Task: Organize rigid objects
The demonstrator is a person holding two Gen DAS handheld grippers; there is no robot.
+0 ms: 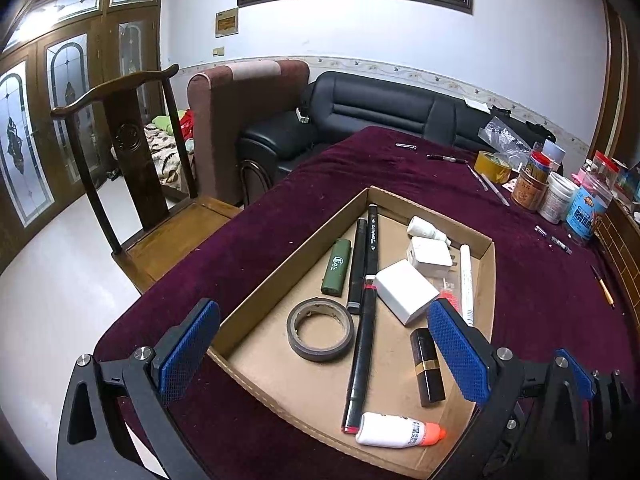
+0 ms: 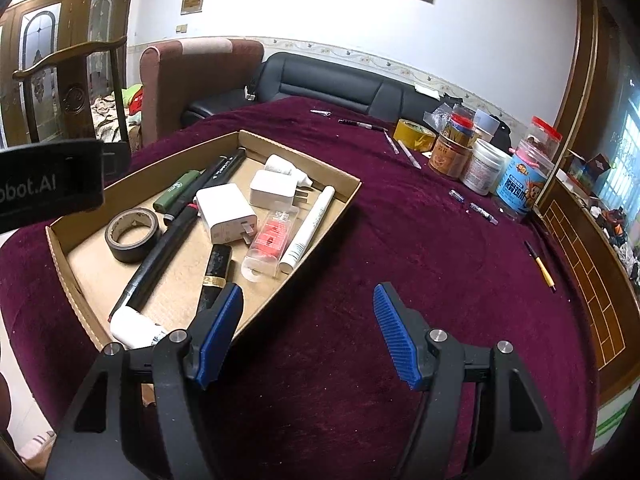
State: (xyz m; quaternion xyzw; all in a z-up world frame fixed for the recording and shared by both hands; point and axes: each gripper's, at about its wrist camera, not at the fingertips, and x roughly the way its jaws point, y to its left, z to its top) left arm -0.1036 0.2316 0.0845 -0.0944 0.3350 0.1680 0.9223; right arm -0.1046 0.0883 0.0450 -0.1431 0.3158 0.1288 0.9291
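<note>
A: Are our 2 hand-held grippers grasping anything?
B: No. We have the left hand-held gripper [image 1: 320, 354] and the right hand-held gripper [image 2: 308, 326] released; the objects lie in the cardboard tray [image 2: 340, 194] on the surface [image 2: 420, 248].

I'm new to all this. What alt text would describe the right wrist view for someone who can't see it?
An open, empty right gripper hovers over a maroon tablecloth, beside a shallow cardboard tray holding a black tape roll, white chargers, markers and a lipstick. Jars and yellow tape stand at the far edge.
</note>
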